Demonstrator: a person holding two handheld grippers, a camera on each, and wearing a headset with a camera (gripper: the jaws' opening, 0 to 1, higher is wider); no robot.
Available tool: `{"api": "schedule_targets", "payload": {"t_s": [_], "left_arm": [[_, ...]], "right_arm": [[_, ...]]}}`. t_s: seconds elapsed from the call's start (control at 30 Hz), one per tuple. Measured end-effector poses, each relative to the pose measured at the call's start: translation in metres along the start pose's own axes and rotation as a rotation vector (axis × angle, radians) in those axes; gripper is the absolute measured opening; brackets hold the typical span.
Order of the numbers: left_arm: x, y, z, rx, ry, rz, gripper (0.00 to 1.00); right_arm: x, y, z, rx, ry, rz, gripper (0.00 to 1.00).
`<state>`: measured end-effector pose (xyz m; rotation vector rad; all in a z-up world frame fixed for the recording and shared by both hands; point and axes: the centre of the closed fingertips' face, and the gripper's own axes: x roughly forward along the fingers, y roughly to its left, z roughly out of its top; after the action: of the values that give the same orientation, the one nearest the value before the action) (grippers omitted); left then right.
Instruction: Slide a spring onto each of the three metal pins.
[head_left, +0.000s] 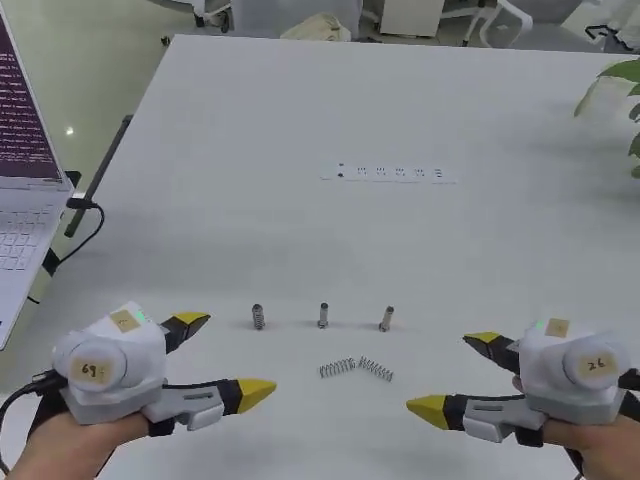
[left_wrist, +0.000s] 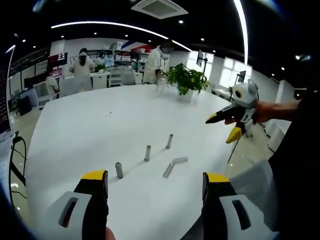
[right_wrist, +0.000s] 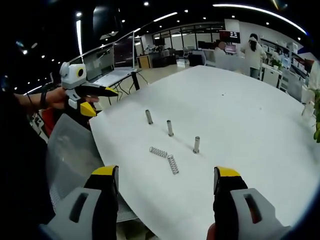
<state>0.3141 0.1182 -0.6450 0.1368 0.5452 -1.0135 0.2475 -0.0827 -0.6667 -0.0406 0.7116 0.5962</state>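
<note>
Three short metal pins stand upright in a row on the white table (head_left: 300, 120): a left pin (head_left: 258, 317), a middle pin (head_left: 323, 316) and a right pin (head_left: 386, 319). The left pin looks ribbed, as though a spring sits around it. Two loose springs (head_left: 338, 367) (head_left: 376, 369) lie end to end just in front of the pins. My left gripper (head_left: 225, 355) hovers open to the left of the springs, holding nothing. My right gripper (head_left: 452, 373) hovers open to their right, also holding nothing. The pins (left_wrist: 147, 152) (right_wrist: 170, 128) and springs (left_wrist: 168, 169) (right_wrist: 172, 164) lie ahead of both sets of jaws.
An open laptop (head_left: 20, 150) sits at the table's left edge with a black cable (head_left: 80, 215) beside it. A white power strip (head_left: 390, 173) lies further back in the middle. Plant leaves (head_left: 620, 100) reach in at the far right.
</note>
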Motion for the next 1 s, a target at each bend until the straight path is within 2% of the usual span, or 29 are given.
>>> {"api": "schedule_targets", "payload": {"t_s": [0.33,0.77,1.0], "left_arm": [[0.028,-0.019,-0.004,0.042,0.048,-0.063,0.73],[0.058,-0.031,-0.018,0.074,0.106,-0.127,0.71],[0.072,-0.034,-0.020,0.081,0.120,-0.156,0.69]], "right_arm": [[-0.004,-0.004,0.003,0.007,-0.011,-0.015,0.77],[-0.007,-0.003,0.003,0.007,-0.004,-0.016,0.77],[-0.010,-0.004,0.002,0.007,0.001,-0.020,0.77]]}}
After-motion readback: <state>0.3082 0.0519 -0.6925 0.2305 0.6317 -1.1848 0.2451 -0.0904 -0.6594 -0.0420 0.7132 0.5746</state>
